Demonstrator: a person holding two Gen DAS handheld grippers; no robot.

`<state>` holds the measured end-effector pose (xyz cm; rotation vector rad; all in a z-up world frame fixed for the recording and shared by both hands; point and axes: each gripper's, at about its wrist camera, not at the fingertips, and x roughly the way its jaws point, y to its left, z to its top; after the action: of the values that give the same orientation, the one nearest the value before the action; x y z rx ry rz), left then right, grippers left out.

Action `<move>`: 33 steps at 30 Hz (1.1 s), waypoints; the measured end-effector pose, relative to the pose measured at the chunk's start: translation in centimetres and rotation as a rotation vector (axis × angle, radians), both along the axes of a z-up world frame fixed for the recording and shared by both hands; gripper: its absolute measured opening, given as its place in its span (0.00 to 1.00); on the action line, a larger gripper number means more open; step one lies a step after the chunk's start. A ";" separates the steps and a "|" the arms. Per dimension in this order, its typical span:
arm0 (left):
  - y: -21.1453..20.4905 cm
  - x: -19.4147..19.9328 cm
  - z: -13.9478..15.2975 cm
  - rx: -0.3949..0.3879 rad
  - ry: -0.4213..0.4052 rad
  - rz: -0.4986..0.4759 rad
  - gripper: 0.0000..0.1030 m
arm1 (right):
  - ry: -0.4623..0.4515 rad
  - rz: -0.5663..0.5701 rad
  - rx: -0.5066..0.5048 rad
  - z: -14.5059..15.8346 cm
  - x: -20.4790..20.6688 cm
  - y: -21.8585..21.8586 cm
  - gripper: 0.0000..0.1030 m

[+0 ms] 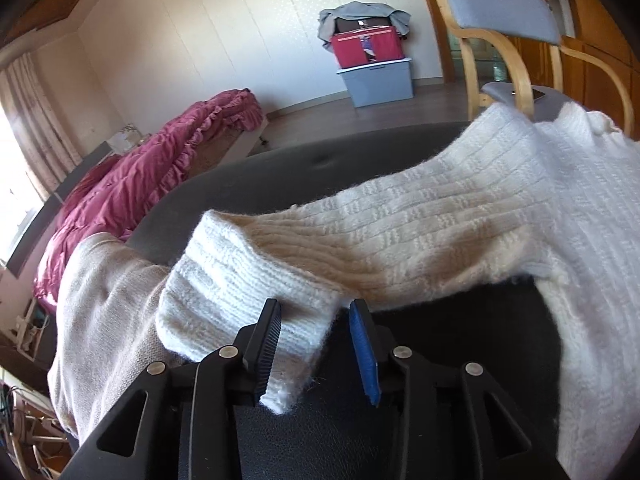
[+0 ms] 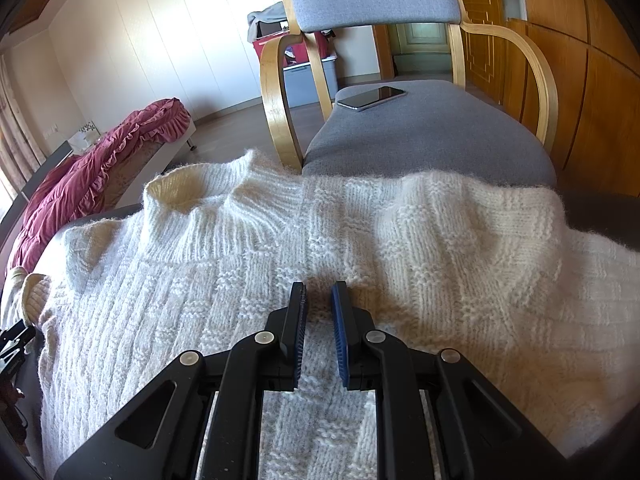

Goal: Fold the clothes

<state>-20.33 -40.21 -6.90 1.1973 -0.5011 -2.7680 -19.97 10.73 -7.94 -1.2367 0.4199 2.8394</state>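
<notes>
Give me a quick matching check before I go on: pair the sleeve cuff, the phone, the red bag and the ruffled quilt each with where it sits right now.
Things:
1. sleeve cuff of the white sweater
2. phone
3. red bag
4. ruffled quilt

Places:
A. on the grey chair seat
B. on top of the grey storage box by the wall
C. between the open fingers of the left gripper
D. spread over the low bed at the left

Pairs: 1-C, 2-A, 3-B, 4-D
</notes>
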 end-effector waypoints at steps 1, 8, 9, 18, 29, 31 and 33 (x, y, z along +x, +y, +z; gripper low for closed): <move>0.0 -0.1 -0.1 0.006 -0.001 0.003 0.31 | 0.000 0.000 -0.001 0.0 0.0 0.0 0.15; -0.7 0.8 1.2 -0.038 0.090 0.020 0.02 | 0.000 0.000 -0.005 -0.1 0.0 0.0 0.15; -1.0 0.8 1.9 -0.042 0.107 0.030 0.02 | 0.001 0.000 -0.005 -0.1 0.0 0.0 0.15; -8.1 -2.4 9.0 -0.163 0.212 0.241 0.02 | 0.001 0.000 -0.009 -0.1 0.0 -0.1 0.15; -20.7 -5.6 9.5 -0.022 0.091 0.652 0.15 | 0.002 0.001 -0.016 -0.1 0.0 0.0 0.15; -21.6 -4.4 9.1 0.000 0.136 0.711 0.15 | 0.002 0.001 -0.020 -0.1 0.0 0.0 0.15; -20.4 -3.2 8.6 0.028 0.198 0.677 0.15 | 0.002 0.001 -0.018 -0.1 0.0 0.0 0.15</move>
<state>-23.48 -60.64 1.73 0.8656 -0.0195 -2.2671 -20.00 10.71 -8.06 -1.2373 0.4463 2.8441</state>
